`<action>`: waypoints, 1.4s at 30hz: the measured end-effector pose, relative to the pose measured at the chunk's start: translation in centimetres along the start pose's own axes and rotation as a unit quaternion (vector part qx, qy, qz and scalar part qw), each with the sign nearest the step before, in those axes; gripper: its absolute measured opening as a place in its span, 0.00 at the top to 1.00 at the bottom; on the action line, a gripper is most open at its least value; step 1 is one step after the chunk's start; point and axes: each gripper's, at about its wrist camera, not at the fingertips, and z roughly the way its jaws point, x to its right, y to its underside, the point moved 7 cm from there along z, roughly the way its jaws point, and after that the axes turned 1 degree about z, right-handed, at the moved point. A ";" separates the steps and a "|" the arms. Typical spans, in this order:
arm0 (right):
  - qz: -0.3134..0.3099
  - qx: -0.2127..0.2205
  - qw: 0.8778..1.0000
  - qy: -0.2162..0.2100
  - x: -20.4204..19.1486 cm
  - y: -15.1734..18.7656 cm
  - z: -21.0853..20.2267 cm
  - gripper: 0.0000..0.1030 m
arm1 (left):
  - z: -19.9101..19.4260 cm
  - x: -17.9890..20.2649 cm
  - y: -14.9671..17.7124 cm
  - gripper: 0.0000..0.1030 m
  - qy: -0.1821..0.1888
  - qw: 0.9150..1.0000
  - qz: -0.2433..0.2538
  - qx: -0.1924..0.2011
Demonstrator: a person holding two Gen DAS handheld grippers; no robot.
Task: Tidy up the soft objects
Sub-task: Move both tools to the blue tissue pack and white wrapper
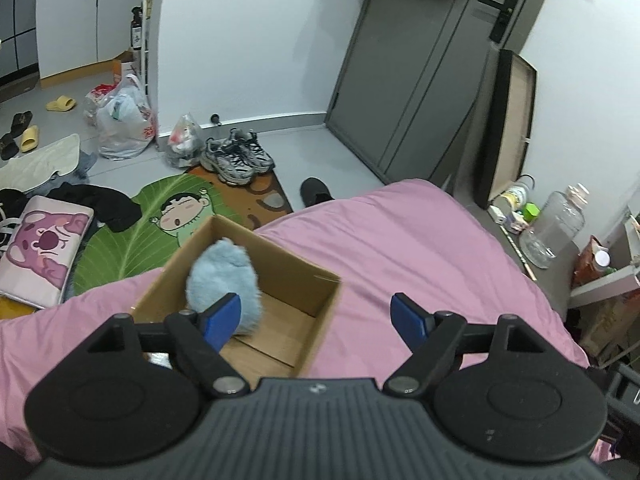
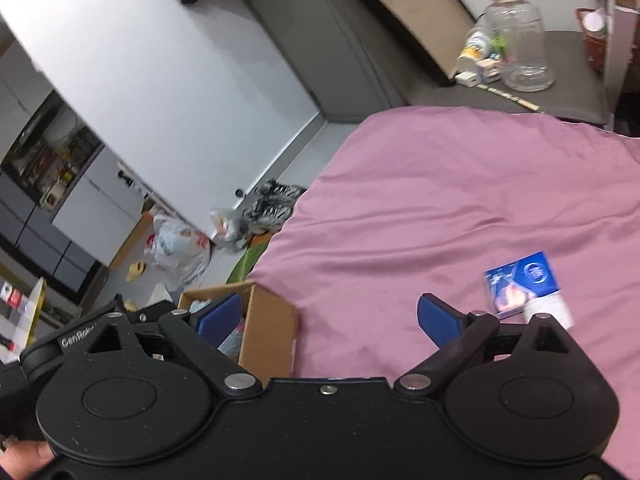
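Fluffy pale-blue plush (image 1: 224, 280) in cardboard box (image 1: 296, 280)

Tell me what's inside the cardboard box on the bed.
A fluffy light-blue soft toy sits in the cardboard box, beside bare cardboard floor. The left gripper hides the box's near corner, so anything there is unseen.

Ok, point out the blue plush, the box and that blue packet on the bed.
blue plush (image 1: 218, 276), left wrist view, middle of its fur
box (image 1: 316, 302), left wrist view, right wall
blue packet (image 2: 524, 282), right wrist view, printed face
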 end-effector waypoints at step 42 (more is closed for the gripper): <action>0.044 -0.098 0.991 0.079 18.4 1.5 4.4 0.45 | 11.5 17.4 10.1 0.22 0.046 0.991 0.061 -0.112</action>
